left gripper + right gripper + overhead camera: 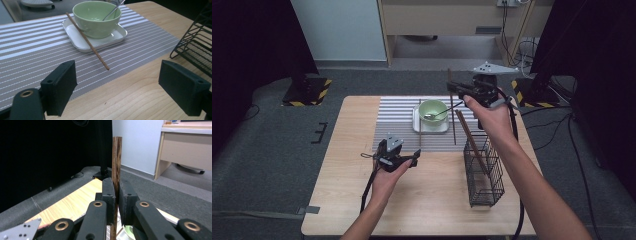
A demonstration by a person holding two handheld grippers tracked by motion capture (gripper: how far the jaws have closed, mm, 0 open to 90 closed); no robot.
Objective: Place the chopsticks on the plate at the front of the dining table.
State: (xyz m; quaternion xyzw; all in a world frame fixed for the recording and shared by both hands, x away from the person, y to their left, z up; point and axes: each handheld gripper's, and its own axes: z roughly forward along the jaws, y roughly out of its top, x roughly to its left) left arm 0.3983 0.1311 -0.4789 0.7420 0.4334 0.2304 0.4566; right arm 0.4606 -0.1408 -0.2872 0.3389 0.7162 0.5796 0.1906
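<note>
**Desk set: chopsticks, bowl, rack — state at one moment**

High view. The whole desk (362, 200) is seen, with a striped mat (397, 125) across its far half. A green bowl (433, 111) with a spoon (436, 115) stands on a white tray (430, 126) on the mat. One chopstick (420, 125) lies just left of the bowl, its far part on the tray edge. A black wire rack (484, 172) stands on the desk at the right; a chopstick (472, 142) leans in it. The right tongs (454, 90) are held raised beyond the bowl, with a chopstick (452, 112) hanging roughly upright from them, lower end over the mat. The left tongs (414, 159) are held low over the desk's middle.

Left gripper view. The lying chopstick (87, 41) is shown close: one end on the tray (75, 37), beside the bowl (96, 20), the other on the mat (37, 50). The spoon handle (112, 11) rises from the bowl. A corner of the rack (195, 45) is seen at the right. The left tongs (117, 87) are spread wide, nothing between them, nothing touched.

Right gripper view. The right tongs (117, 202) are pressed together, pinching the dark wooden chopstick (116, 160), which stands upright between the pads and extends above and below them.
</note>
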